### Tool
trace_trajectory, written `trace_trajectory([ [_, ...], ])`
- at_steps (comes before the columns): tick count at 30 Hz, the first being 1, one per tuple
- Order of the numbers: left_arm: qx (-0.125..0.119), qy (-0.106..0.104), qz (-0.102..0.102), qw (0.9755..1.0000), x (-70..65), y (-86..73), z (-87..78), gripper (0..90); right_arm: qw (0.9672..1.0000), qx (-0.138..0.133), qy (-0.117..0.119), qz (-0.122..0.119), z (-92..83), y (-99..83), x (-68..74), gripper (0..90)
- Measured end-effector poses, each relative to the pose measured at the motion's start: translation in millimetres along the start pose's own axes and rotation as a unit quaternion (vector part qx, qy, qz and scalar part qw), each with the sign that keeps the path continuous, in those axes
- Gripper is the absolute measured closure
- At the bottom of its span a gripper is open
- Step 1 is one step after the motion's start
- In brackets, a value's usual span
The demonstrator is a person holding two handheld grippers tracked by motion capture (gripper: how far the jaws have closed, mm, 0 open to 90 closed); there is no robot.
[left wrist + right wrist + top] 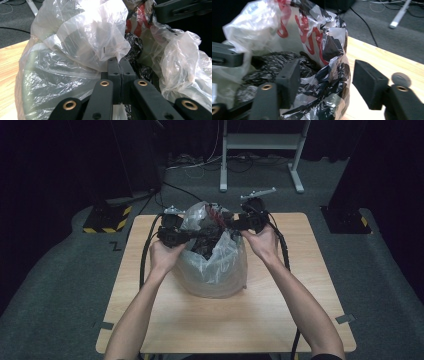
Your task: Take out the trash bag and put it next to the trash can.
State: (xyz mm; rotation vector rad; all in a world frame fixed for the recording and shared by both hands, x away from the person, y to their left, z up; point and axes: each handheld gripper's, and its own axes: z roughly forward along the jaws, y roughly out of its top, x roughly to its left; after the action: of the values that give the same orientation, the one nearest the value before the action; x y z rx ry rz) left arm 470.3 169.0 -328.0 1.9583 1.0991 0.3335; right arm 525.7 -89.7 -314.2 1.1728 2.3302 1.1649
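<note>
- Square light-wood table (300, 290), high view: a bulging clear plastic bag (216, 265) stands near its far-centre, mouth up.
- Left hand (162, 254) holds the left gripper (186, 236) at the bag's left rim; right hand (262, 241) holds the right gripper (234, 223) at the far right rim. Black cables (145, 255) trail off both.
- Left gripper view: left gripper (119, 65) has its jaws pressed together, a fold of the clear bag (95, 37) pinched between the tips. From above this grip is too small to make out.
- Same view shows crumpled black plastic film (135, 50) inside the bag, and one jaw of the other gripper at top right.
- Right gripper view: right gripper (327, 82) has its jaws spread wide, the bag's edge between them, neither pad visibly touching it.
- That view alone picks up red printed lettering (305, 32) on the bag's (254, 27) far wall, and the black film (274, 65) heaped inside.
- Grey carpet floor (380, 270) surrounds the table; a white metal stand (260, 142) sits at the far side.
</note>
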Motion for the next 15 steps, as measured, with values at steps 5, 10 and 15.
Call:
trace_trajectory([
  [5,-0.003,-0.001,0.002,1.0000,-1.4,0.4,-0.7,89.2,0.9995,0.028,-0.002,-0.017,8.9,1.3,2.0,72.9],
  [10,-0.009,-0.007,-0.003,0.9999,-0.3,0.4,-0.9,87.8,0.9990,0.022,0.008,-0.037,8.0,2.4,7.4,87.8],
  [15,-0.019,-0.032,-0.012,0.9992,0.3,0.6,1.9,63.4,0.9983,0.020,0.020,-0.050,7.9,8.6,15.2,89.2],
])
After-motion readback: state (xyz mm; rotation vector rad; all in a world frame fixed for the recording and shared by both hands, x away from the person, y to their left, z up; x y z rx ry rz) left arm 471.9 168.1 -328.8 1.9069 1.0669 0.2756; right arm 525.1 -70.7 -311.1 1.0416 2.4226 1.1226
